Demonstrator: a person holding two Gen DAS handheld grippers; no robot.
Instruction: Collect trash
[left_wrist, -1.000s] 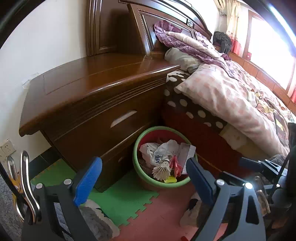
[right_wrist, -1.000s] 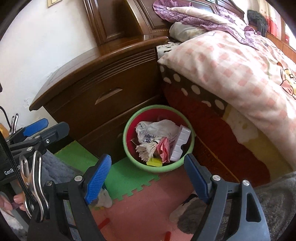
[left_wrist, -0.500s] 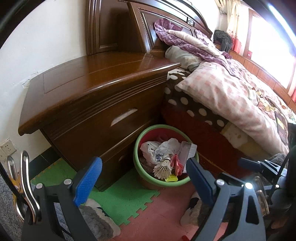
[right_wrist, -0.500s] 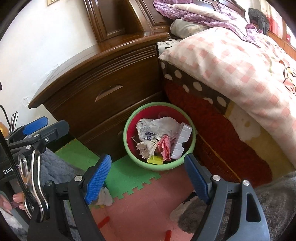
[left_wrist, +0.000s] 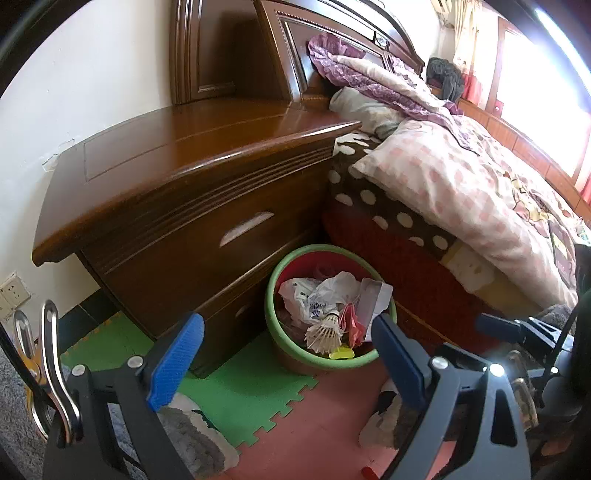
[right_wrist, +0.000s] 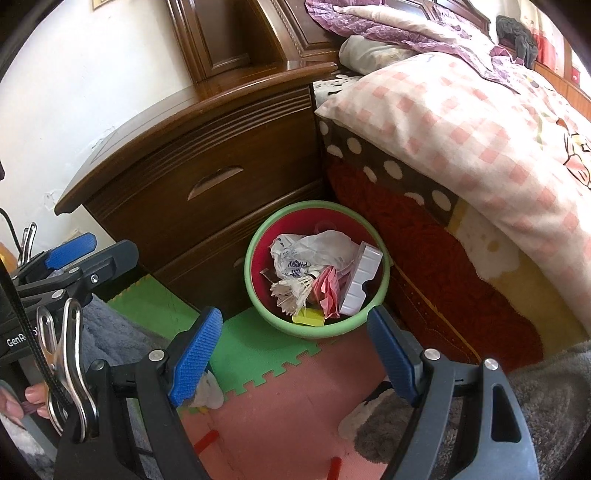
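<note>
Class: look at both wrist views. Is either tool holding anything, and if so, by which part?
Nothing is held. The left tool and the right tool are both open and empty, above the green-rimmed round trash bin.

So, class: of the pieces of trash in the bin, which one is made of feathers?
The shuttlecock, lying among the trash in the green-rimmed bin. Its white feather skirt sets it apart from the crumpled plastic bag, the pink paper and the white tray.

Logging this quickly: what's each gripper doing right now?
Left gripper: open, holding nothing.
Right gripper: open, holding nothing.
</note>
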